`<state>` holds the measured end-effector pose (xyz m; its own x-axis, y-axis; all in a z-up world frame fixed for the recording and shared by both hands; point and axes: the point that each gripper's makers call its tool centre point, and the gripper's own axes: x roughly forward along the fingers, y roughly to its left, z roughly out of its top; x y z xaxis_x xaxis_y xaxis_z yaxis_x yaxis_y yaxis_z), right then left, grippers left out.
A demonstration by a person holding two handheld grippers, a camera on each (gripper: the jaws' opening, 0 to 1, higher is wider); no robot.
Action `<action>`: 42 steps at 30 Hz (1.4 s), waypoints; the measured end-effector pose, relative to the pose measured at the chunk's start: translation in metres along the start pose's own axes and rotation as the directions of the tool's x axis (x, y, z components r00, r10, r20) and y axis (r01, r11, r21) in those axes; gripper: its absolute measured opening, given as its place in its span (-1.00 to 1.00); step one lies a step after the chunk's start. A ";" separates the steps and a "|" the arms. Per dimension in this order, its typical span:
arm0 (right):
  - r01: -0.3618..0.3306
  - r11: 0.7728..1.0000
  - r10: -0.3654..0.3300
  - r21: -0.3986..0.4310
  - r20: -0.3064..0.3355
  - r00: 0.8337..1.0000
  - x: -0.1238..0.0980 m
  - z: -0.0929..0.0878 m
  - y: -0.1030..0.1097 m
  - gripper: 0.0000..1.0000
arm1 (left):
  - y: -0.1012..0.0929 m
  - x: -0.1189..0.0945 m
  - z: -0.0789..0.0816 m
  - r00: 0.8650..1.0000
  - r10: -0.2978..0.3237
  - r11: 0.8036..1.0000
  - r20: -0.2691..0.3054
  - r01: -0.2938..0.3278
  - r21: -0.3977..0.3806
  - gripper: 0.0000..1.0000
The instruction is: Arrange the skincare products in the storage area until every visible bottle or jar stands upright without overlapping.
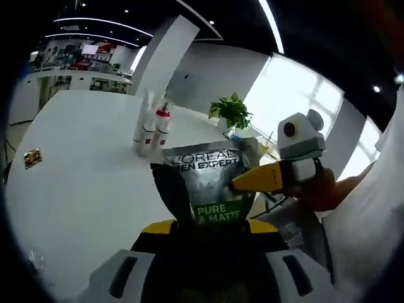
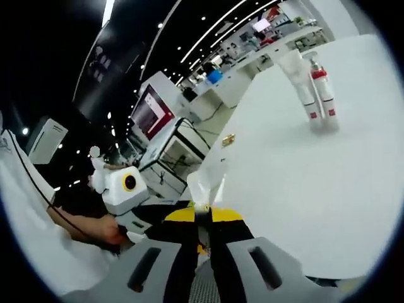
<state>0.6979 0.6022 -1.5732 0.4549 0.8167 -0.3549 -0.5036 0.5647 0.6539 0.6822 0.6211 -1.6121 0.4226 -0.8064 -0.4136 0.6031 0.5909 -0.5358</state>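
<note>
A silver-grey L'Oreal Men Expert tube (image 1: 208,180) with a green band stands up between the jaws of my left gripper (image 1: 211,228), which is shut on its lower end. My right gripper (image 1: 257,179) comes in from the right, its yellow fingers pinching the tube's right edge. In the right gripper view the tube (image 2: 205,182) shows edge-on as a thin pale strip above my right gripper (image 2: 203,222), shut on it. The left gripper (image 2: 142,222) sits at the left, held by a hand. White bottles with red caps (image 1: 154,129) (image 2: 319,98) stand upright together, far out on the white table (image 1: 82,183).
A potted green plant (image 1: 232,110) stands beyond the tube near the table's far side. A small brown packet (image 1: 33,158) (image 2: 228,140) lies flat near the table edge. A person's sleeve (image 1: 372,214) fills the right. Office desks and screens lie behind.
</note>
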 end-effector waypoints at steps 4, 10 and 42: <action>0.029 0.999 -0.029 -0.016 -0.011 1.000 0.001 -0.003 -0.005 -0.94 | 0.013 -0.006 0.009 0.998 0.033 0.995 0.056 -0.027 -0.091 -0.18; -0.004 1.000 0.004 -0.001 -0.017 1.000 0.000 -0.003 0.000 -0.94 | 0.025 -0.011 0.012 0.996 0.045 0.988 0.081 -0.032 -0.154 -0.15; -0.156 0.954 0.132 0.254 0.111 0.985 -0.017 0.025 0.004 -1.00 | -0.001 -0.023 0.032 0.936 -0.237 0.817 0.260 0.337 -0.468 -0.67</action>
<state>0.7069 0.5877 -1.5480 0.4631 0.8657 -0.1897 -0.3648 0.3813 0.8494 0.6941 0.6384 -1.5784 0.4284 -0.9010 -0.0684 0.3184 0.2214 -0.9217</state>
